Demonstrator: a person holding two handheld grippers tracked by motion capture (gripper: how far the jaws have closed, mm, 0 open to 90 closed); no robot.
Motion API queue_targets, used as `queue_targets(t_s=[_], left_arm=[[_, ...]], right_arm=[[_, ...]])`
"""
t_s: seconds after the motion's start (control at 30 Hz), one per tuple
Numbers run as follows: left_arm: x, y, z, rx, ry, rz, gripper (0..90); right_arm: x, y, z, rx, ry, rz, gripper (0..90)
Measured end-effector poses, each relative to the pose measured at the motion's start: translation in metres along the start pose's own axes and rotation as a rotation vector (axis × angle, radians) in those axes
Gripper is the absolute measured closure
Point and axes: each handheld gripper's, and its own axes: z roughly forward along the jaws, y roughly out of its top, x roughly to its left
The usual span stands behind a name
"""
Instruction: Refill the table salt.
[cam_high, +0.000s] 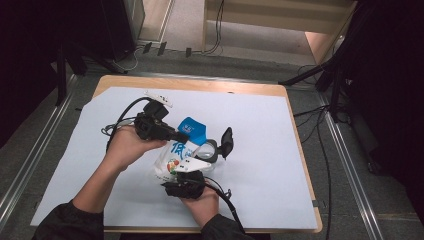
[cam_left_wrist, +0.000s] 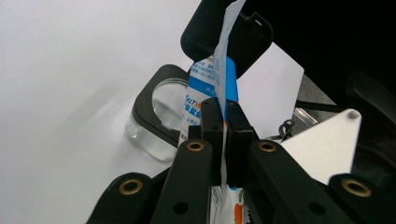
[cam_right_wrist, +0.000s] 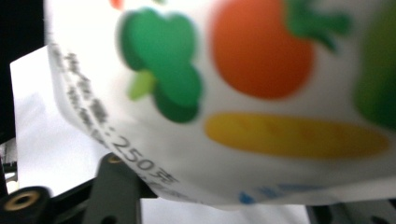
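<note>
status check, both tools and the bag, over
Left tool shut on the bag, pinching its top edge. Right tool at the bag's lower end, grip not clear. Glass container with its black lid up sits just behind the bag.

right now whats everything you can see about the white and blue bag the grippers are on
The bag is a soft plastic pouch, white with a blue top, blue printed characters and vegetable pictures in green, orange and yellow. It is held off the white sheet above a clear container with a black hinged lid. The left gripper pinches its thin upper edge, jaws shut. The right gripper is at its lower end, though its grip is hidden.
</note>
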Motion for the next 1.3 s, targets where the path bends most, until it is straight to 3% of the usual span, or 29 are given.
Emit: queue_targets(t_s=[0.17,0.47,0.57,0.83,1.1,1.3], left_arm=[[-0.001,0.001,0.009,0.021,0.000,0.006,90.0],[0.003,-0.001,0.014,0.003,-0.015,-0.023,86.2],[0.004,-0.003,0.014,0.005,-0.024,-0.042,82.4],[0.004,-0.010,0.005,0.008,-0.015,-0.045,79.4],[0.004,-0.009,0.006,0.021,0.003,-0.049,87.5],[0.000,-0.007,0.008,0.010,-0.014,-0.038,78.4]], right_arm=[[0.004,-0.001,0.001,0.002,-0.004,-0.016,52.6],[0.001,-0.003,0.001,-0.001,0.021,0.025,54.3],[0.000,-0.004,0.001,-0.005,0.029,0.033,54.8],[0.002,-0.006,0.001,-0.007,0.036,0.024,56.9],[0.002,-0.006,0.003,-0.009,0.048,0.027,59.7],[-0.001,-0.005,0.000,-0.025,0.067,0.045,62.8]])
